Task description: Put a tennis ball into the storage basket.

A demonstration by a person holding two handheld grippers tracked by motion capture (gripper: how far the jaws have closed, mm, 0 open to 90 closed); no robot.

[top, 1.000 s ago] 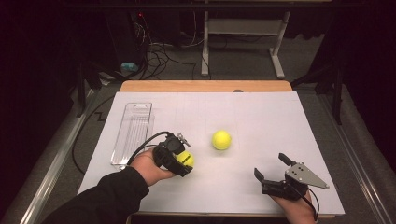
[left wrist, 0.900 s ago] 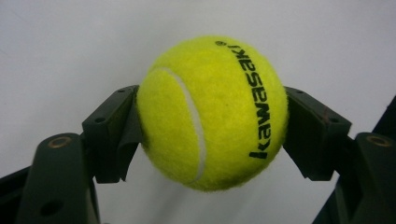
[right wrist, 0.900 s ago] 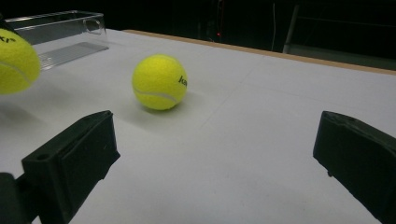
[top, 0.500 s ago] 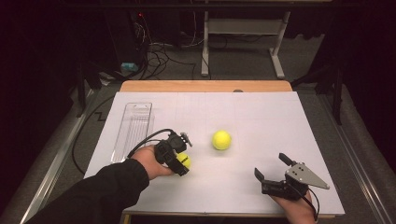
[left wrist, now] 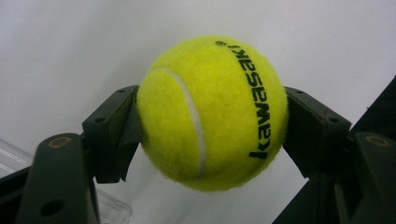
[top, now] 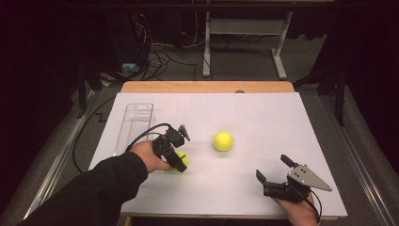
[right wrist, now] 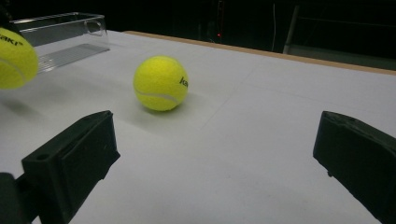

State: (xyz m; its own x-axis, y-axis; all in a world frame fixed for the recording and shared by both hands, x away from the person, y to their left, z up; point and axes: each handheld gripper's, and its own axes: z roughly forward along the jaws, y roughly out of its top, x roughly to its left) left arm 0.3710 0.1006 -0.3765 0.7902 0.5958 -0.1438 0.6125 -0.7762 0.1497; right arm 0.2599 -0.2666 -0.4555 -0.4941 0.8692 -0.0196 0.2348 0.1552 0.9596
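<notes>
My left gripper (top: 181, 160) is clamped on a yellow tennis ball (left wrist: 212, 112); in the left gripper view both black jaws press its sides, one on each flank, and the black lettering "kawasaki" runs up the felt beside a white seam; the ball sits between the jaws above the white counter (top: 263, 117), and I cannot tell whether it touches the surface; in the high view this held ball (top: 180, 160) is near the counter's front-left part, with my left hand (top: 150, 157) wrapped round the gripper and a dark sleeve (top: 94, 193) coming in from the bottom-left; a black cable (top: 141, 136) loops off the gripper toward the counter's left edge.

My right gripper (top: 273, 173) rests near the front-right corner with its jaws well apart and nothing between them; in the right gripper view the two black jaws stand wide at either side over bare white surface; the grey three-cornered plate (top: 308, 178) sits on top of it.

A second tennis ball (top: 223, 141) lies free on the counter near its middle, apart from both grippers; the right gripper view shows it (right wrist: 160, 83) resting on the surface with its shadow beneath.

A clear plastic tray (top: 135, 125) lies along the counter's left edge, long side running front to back, just beyond my left hand.
</notes>
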